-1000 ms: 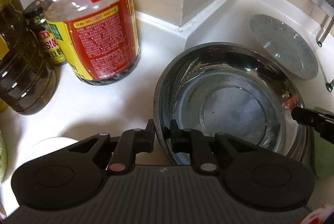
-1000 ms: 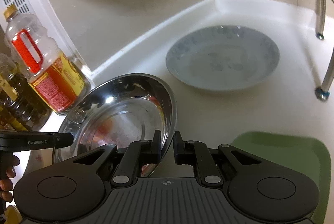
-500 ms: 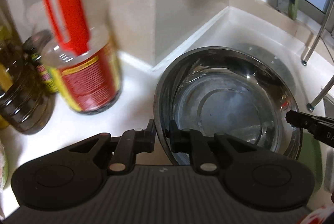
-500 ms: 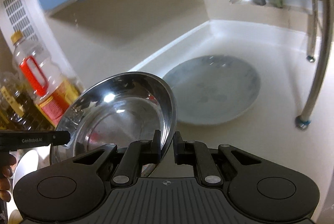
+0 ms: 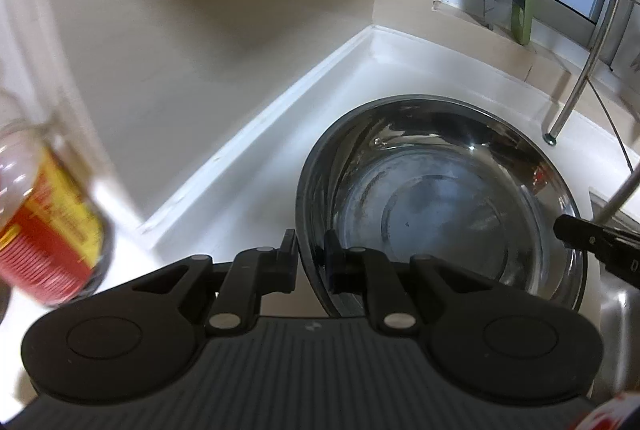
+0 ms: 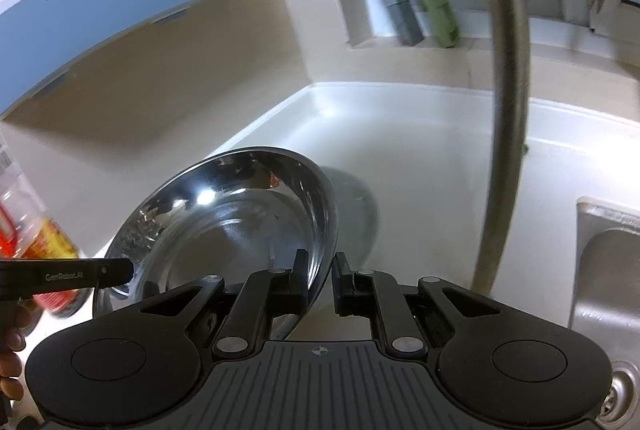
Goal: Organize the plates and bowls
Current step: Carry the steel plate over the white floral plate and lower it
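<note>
A large steel bowl (image 5: 440, 213) is held in the air between both grippers. My left gripper (image 5: 310, 256) is shut on its near-left rim. My right gripper (image 6: 320, 276) is shut on the opposite rim of the bowl (image 6: 224, 226). The bowl hangs over a grey patterned plate (image 6: 360, 213) on the white counter; only the plate's right edge shows, blurred, in the right wrist view. The plate is hidden under the bowl in the left wrist view.
An oil bottle with a red and yellow label (image 5: 44, 230) stands at the left. A curved steel faucet pipe (image 6: 508, 109) rises at the right beside the steel sink (image 6: 608, 270). A rack leg (image 5: 568, 105) stands behind the bowl. The counter meets the wall in a corner (image 5: 372, 29).
Both grippers have lifted the bowl and carried it right, toward the corner, until it covers the plate. The bottles have slid out to the left of view.
</note>
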A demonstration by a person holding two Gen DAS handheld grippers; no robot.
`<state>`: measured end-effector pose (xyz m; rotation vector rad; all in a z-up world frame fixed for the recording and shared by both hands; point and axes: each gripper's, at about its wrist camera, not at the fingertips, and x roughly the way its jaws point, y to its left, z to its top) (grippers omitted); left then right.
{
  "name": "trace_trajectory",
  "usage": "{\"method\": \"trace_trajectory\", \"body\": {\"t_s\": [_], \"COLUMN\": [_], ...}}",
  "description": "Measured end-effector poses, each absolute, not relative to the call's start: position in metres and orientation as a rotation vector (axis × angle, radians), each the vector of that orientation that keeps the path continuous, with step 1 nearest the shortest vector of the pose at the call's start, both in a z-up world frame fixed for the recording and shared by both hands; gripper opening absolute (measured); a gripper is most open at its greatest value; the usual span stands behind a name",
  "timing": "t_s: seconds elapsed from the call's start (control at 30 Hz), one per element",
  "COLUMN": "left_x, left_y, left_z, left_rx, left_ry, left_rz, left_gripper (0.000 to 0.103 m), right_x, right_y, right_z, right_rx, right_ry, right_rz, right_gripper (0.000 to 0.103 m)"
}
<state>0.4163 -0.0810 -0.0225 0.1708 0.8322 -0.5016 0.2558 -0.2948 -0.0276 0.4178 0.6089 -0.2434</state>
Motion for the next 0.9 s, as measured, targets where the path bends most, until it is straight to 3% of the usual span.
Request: {"method": "trace_trajectory", "body": {"t_s": [0.9], "left_x": [0.467], "left_y": [-0.127], "left_z": [-0.061], "left_rx": [0.205], "left_ry": [0.848], "left_rz": [-0.494], "left_gripper": [0.012], "right_x": [0.295], "right_y": [-0.315], "right_z": [-0.060], "right_rx": [0.399], "right_ry": [0.684], "right_rz": [-0.378], "right_gripper": [0.012]}}
